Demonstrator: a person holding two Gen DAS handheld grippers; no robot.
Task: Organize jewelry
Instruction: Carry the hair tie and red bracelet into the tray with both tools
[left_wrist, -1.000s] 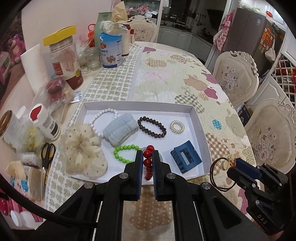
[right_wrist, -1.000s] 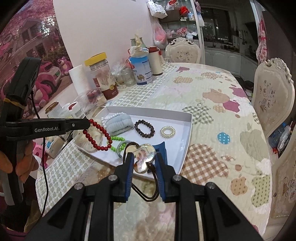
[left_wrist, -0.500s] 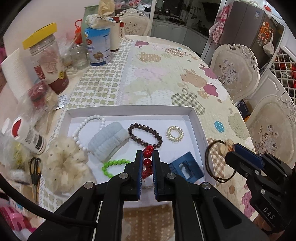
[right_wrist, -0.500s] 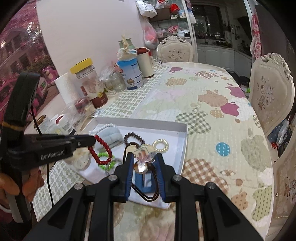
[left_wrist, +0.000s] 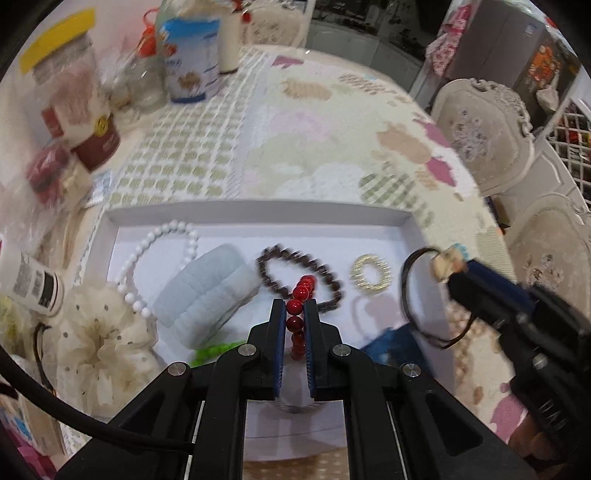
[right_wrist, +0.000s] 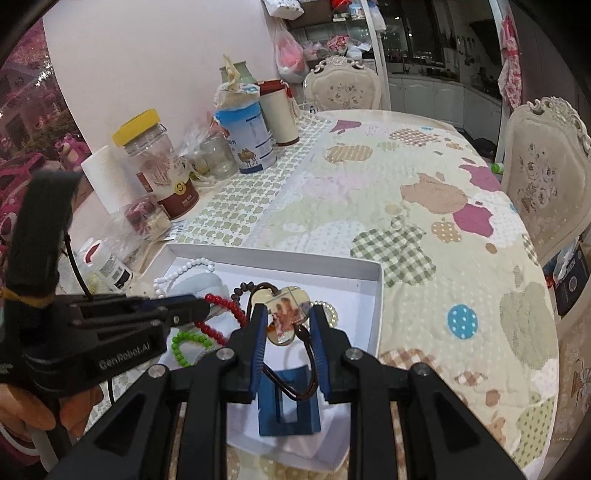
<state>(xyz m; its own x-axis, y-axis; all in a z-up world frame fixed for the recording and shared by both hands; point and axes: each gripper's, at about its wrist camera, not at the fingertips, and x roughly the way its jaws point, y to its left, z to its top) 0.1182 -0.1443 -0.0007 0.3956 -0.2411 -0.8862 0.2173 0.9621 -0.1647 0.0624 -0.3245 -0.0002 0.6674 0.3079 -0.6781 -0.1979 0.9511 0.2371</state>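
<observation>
A white tray (left_wrist: 258, 212) holds a white bead bracelet (left_wrist: 159, 254), a pale blue scrunchie (left_wrist: 207, 288), a dark bead bracelet (left_wrist: 328, 277), a gold coil ring (left_wrist: 371, 271), green beads (left_wrist: 214, 349) and a blue hair clip (right_wrist: 288, 402). My left gripper (left_wrist: 294, 314) is shut on a red bead bracelet (left_wrist: 301, 291) above the tray; it also shows in the right wrist view (right_wrist: 221, 306). My right gripper (right_wrist: 288, 317) is shut on a hair tie with a shell charm (right_wrist: 286, 314) above the tray's right part.
A cream dotted scrunchie (left_wrist: 99, 347) lies over the tray's left edge. Jars, a yellow-lidded jar (right_wrist: 155, 162), a blue tin (right_wrist: 247, 136) and bottles crowd the table's left side. Chairs (right_wrist: 546, 184) stand to the right. The patterned tablecloth (right_wrist: 406, 206) stretches beyond the tray.
Both grippers have moved forward over the tray with their loads. The red bracelet now hangs over the dark bead bracelet, and the hair tie is over the blue clip.
</observation>
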